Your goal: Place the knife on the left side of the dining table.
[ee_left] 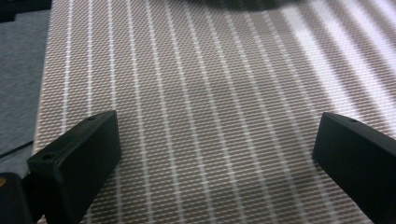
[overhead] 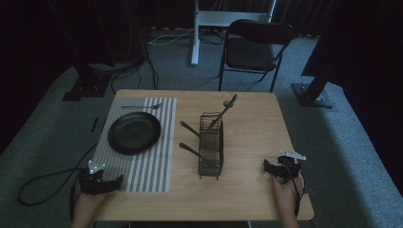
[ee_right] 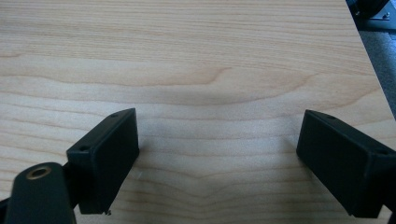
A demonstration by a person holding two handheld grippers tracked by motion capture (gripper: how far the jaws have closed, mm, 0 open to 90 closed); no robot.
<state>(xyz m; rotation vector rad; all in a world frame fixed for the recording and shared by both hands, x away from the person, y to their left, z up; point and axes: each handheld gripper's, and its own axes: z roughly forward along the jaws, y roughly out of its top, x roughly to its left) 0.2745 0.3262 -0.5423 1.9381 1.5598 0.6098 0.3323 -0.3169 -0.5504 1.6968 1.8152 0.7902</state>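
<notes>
Two tongs spread empty: my left tongs (overhead: 115,181) over the striped mat (overhead: 142,166), my right tongs (overhead: 266,167) right of it.

We hold our left gripper (overhead: 116,181) low at the near left, our left hand (overhead: 86,205) wrapped around its rear and the forearm entering from the bottom edge. Its jaws point rightward and slightly forward. In the left gripper view the left gripper (ee_left: 217,154) has its two black jaws spread wide, with nothing between them.

Our right gripper (overhead: 264,167) sits at the near right, the right hand (overhead: 286,192) gripping it from behind, wrist straight. The grey three-cornered plate rides on top. In the right gripper view the right gripper (ee_right: 217,149) likewise stands with jaws wide apart, empty.
</notes>
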